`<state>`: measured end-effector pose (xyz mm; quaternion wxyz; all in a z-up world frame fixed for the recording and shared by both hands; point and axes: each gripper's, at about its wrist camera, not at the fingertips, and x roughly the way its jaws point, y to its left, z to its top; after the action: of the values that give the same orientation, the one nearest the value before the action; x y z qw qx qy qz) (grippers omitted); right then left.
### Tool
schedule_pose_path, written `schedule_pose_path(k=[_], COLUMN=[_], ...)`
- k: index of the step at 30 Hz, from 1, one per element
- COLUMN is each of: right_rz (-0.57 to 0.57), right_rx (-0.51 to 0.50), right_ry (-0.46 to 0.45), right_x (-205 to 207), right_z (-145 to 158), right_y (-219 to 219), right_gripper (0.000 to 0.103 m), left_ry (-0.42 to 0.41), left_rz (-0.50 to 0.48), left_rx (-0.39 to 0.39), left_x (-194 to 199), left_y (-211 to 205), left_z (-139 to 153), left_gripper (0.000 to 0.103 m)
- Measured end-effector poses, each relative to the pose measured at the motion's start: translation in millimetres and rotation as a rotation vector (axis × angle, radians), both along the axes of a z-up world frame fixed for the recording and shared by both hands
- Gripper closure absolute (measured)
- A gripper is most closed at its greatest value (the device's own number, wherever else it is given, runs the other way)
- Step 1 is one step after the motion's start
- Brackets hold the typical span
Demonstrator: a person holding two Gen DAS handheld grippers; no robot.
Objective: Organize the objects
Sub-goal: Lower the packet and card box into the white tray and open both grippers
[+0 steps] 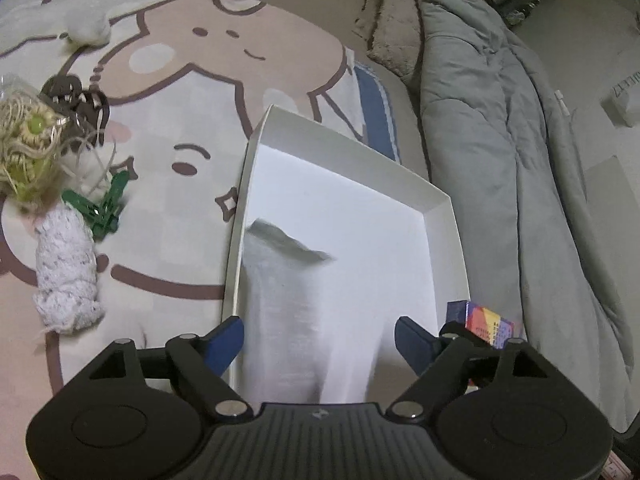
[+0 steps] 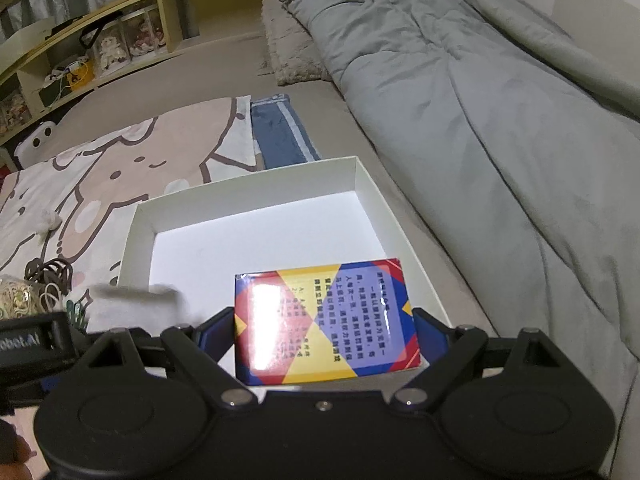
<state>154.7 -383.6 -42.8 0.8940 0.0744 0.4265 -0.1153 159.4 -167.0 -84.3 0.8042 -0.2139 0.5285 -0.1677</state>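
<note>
A shallow white box [image 1: 352,152] lies open on the bed. My left gripper [image 1: 318,336] hovers over its near end with the jaws open. A blurred white cloth [image 1: 312,292] hangs loose between the blue fingertips [image 1: 228,340], and the pads do not press on it. In the right wrist view my right gripper [image 2: 324,332] is shut on a colourful card box [image 2: 324,320], gripped by its two sides just above the white box [image 2: 248,184]. The white cloth [image 2: 136,304] shows blurred at that view's left. A corner of the card box [image 1: 484,324] peeks in beside my left gripper.
Left of the white box, on a cartoon blanket [image 1: 180,80], lie a green clothespin [image 1: 100,208], a white crocheted roll [image 1: 66,276], a straw bundle [image 1: 28,148], brown hair ties [image 1: 80,100] and a fluffy ball [image 1: 88,28]. A grey duvet [image 2: 500,120] lies to the right, shelves [image 2: 100,40] behind.
</note>
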Motion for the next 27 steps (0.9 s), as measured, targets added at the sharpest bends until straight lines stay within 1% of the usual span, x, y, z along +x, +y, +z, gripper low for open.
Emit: schedule_pose_path(k=[10, 13, 19, 22, 27], right_rz=[0.015, 0.009, -0.015, -0.031, -0.050], right_rx=[0.025, -0.004, 0.012, 0.016, 0.033], right_ry=[0.057, 0.071, 0.093, 0.093, 0.081], right_x=[2.2, 2.3, 1.6, 1.8, -1.0], right_z=[-13.2, -15.3, -15.6, -15.6, -12.4], right_y=[0.1, 1.9, -2.3, -4.4, -7.0], right_gripper=[0.011, 0.003, 0.003, 0.003, 0.003], left_ry=[-0.038, -0.046, -0.059, -0.062, -0.080], left_rz=[-0.039, -0.067, -0.105, -0.105, -0.107], left_rx=[0.134, 0.172, 0.220, 0.230, 0.265], left_x=[3.6, 3.6, 2.6, 2.9, 2.6], left_y=[4.5, 0.5, -4.6, -4.4, -4.1], left_z=[4.5, 3.5, 0.9, 1.1, 4.2], left_gripper=[0.020, 0.019, 0.017, 0.015, 0.007])
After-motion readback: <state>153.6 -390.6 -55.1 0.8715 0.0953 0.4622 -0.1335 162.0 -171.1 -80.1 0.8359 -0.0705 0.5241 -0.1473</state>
